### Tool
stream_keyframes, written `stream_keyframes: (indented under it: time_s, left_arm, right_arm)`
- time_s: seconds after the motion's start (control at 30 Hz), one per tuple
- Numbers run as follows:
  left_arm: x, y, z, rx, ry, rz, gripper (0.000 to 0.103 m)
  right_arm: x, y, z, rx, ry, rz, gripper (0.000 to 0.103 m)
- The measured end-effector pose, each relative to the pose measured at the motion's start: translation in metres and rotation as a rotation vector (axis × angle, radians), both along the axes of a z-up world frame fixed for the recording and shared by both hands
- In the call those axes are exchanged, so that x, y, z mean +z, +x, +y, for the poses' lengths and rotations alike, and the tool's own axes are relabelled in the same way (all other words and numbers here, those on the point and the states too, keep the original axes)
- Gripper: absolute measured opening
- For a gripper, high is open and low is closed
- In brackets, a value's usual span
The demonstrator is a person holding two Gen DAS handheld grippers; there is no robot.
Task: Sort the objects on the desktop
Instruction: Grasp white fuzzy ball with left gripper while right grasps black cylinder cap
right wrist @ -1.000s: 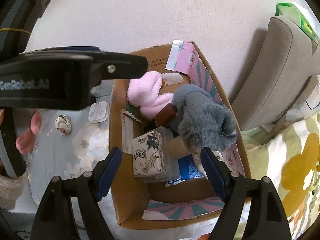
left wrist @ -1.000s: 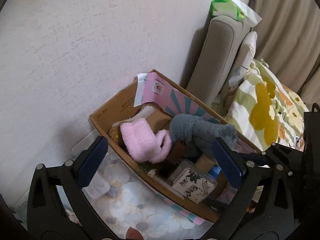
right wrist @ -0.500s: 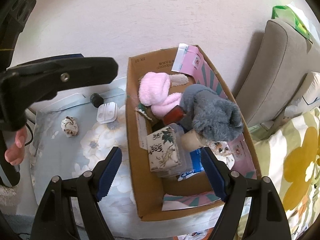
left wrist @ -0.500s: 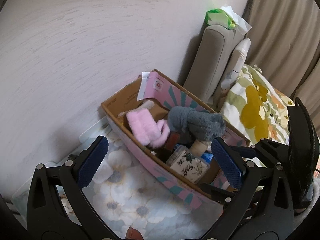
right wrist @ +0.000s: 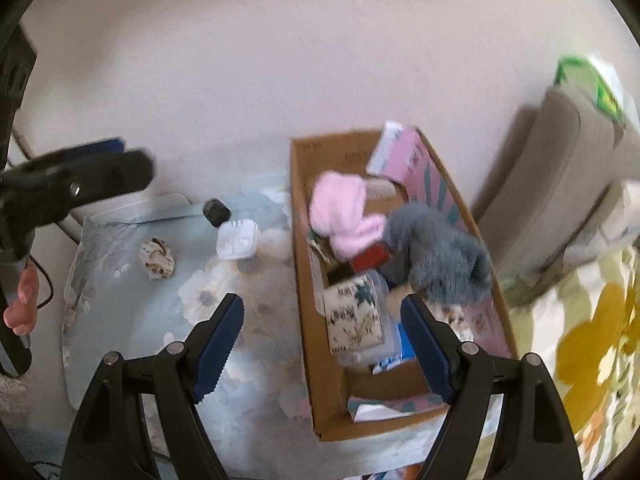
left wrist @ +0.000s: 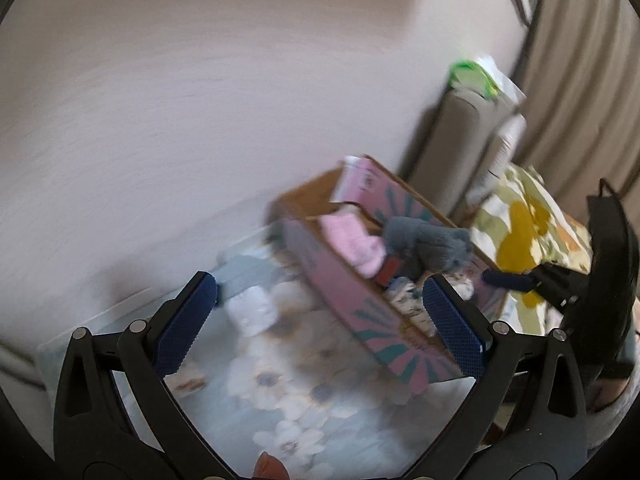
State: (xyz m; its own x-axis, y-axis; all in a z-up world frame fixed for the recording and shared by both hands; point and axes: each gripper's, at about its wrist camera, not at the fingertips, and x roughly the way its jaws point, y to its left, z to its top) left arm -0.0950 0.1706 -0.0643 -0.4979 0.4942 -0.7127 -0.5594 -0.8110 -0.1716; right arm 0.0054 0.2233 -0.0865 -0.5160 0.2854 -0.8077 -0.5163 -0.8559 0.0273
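Cardboard box (right wrist: 304, 320) — partly between right gripper (right wrist: 322, 344) fingers, untouched.

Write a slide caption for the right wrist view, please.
Open right tool above a cardboard box filled with pink and grey plush items, beside a floral mat.

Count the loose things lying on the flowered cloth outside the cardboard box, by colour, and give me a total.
On the flowered cloth, outside the cardboard box:
White: 1, white case
Black: 1, small black round thing
Cream with brown spots: 1, crumpled lump
Total: 3
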Motion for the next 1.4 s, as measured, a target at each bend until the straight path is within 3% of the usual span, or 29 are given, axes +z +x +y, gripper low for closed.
stream_keyframes:
  time_s: [0.13, 0.23, 0.43, 0.77, 0.93, 1.03, 1.1, 1.17, 1.4]
  left_arm:
    - [-0.006, 0.004, -0.056, 0.129, 0.002, 0.014, 0.103]
    - [-0.022, 0.003, -0.099, 0.213, 0.005, -0.022, 0.103]
    - [-0.075, 0.006, -0.143, 0.262, -0.034, -0.084, 0.103]
    - [-0.168, -0.036, -0.125, 0.204, -0.026, -0.134, 0.102]
    - [-0.191, -0.043, -0.118, 0.169, -0.056, -0.117, 0.099]
    - [-0.197, -0.047, -0.118, 0.146, -0.044, -0.122, 0.092]
    - [-0.201, -0.051, -0.116, 0.114, -0.032, -0.143, 0.070]
    - [-0.206, -0.054, -0.113, 0.088, -0.061, -0.147, 0.058]
    - [-0.203, -0.058, -0.109, 0.064, -0.061, -0.146, 0.043]
  right_arm:
    - [0.007, -0.019, -0.012, 0.071, 0.035, 0.010, 0.077]
    - [0.003, -0.040, -0.021, 0.132, 0.028, 0.006, 0.077]
    - [-0.017, -0.110, -0.030, 0.264, 0.018, -0.035, 0.077]
    - [-0.115, -0.225, -0.031, 0.368, -0.011, -0.190, 0.077]
    - [-0.133, -0.250, -0.040, 0.422, 0.049, -0.224, 0.075]
    - [-0.142, -0.258, -0.042, 0.438, 0.059, -0.254, 0.062]
    - [-0.150, -0.261, -0.043, 0.448, 0.048, -0.274, 0.049]
    - [-0.154, -0.261, -0.046, 0.454, 0.057, -0.286, 0.036]
    - [-0.150, -0.258, -0.056, 0.446, 0.073, -0.272, 0.035]
